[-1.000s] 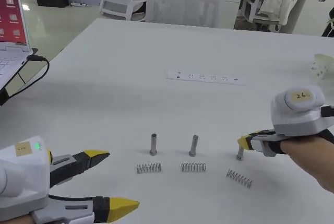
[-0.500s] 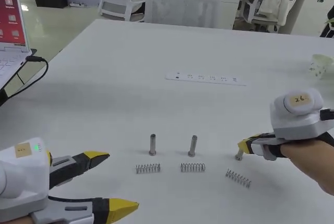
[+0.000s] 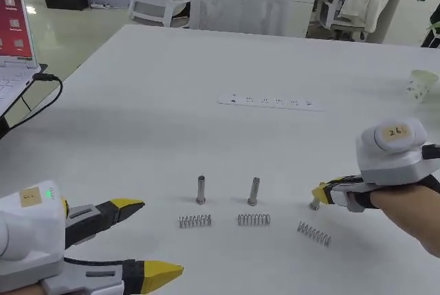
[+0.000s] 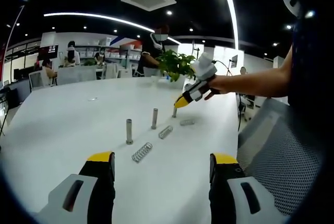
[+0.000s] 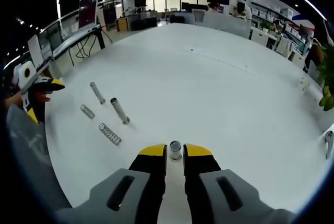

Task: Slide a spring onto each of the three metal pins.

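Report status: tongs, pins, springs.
Left tongs open, hanging back. Right tongs astride rightmost grey metal pin, grip unclear. Three coiled wire springs flat on white table, pins bare.

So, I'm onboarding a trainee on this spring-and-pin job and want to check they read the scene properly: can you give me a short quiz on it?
1. True or false: a spring already sits on the middle pin.
2. What do the right tongs grip? A the rightmost pin; B the middle pin; C a spring.
3. Are the left tongs open or shut?
Key: 1 false, it lies on the table in front of that pin; 2 A; 3 open.
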